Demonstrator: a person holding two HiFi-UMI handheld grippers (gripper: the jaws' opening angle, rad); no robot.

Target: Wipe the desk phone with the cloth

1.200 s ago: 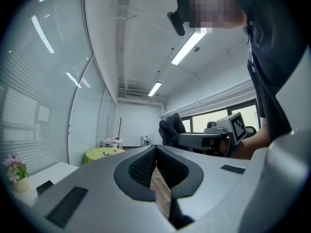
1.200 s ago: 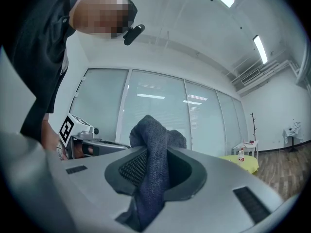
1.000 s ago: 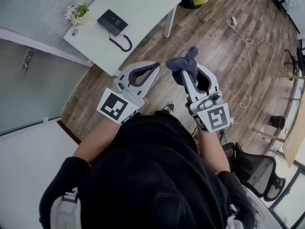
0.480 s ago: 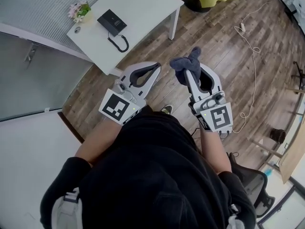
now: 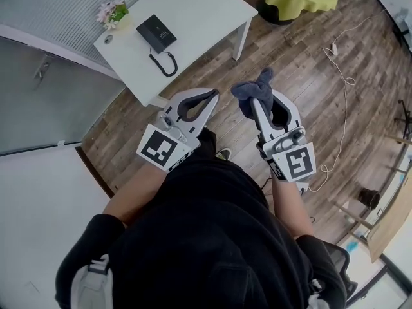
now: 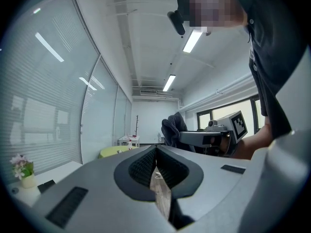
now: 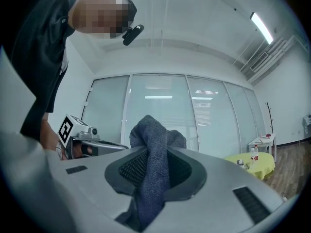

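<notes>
Blue-grey cloth (image 5: 252, 87) is clamped in the right tongs (image 5: 256, 100); left tongs (image 5: 211, 95) are together, empty. Black desk phone (image 5: 156, 32) lies on the far white tabletop (image 5: 196, 8).

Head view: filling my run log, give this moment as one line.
left gripper shut, empty | right gripper shut on cloth | phone on table, untouched
</notes>
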